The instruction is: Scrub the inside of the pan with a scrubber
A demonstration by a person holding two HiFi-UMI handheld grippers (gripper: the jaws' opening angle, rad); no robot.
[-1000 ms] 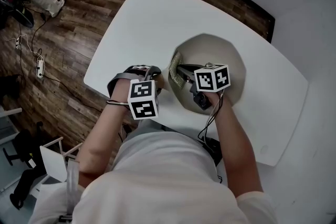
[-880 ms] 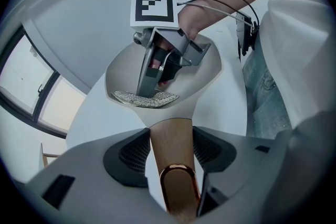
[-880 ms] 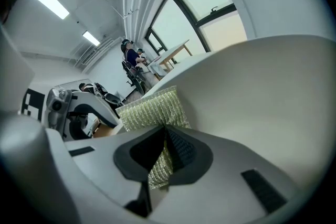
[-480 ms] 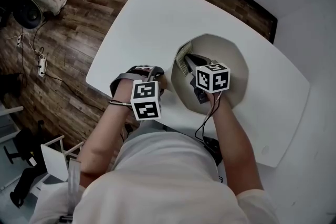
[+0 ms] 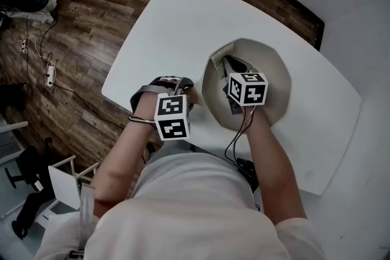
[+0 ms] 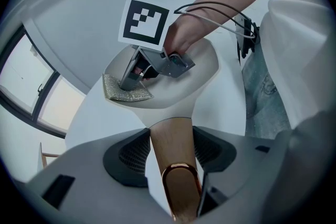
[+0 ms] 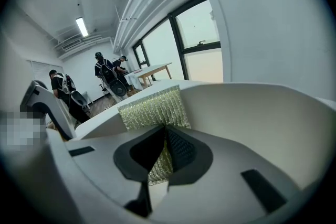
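Woven mesh, pale gold and glittery, is all I can make out of the scrubber (image 7: 153,106). It is a flat rectangular pad, and its lower edge vanishes between the dark ribbed pads (image 7: 182,150) of my right gripper (image 7: 164,157), which pinches it tight. In the head view that gripper's marker cube (image 5: 247,88) covers its jaws, so only a corner of the scrubber (image 5: 218,61) peeks out. It lies against the inner wall of the pan (image 7: 252,113), reaching up to the rim, just ahead of the right gripper.

Most of the pan's floor is hidden under that gripper and my hand. The pan (image 5: 272,70) is smooth, matte cream, rounded like a shallow bowl, and sits on the white table (image 5: 164,21) near my edge.

My left gripper (image 6: 170,139) is clamped on the handle (image 6: 176,165), a tapered brown wooden bar ending in a coppery metal loop. From the head view the handle is buried under the left gripper (image 5: 181,87).
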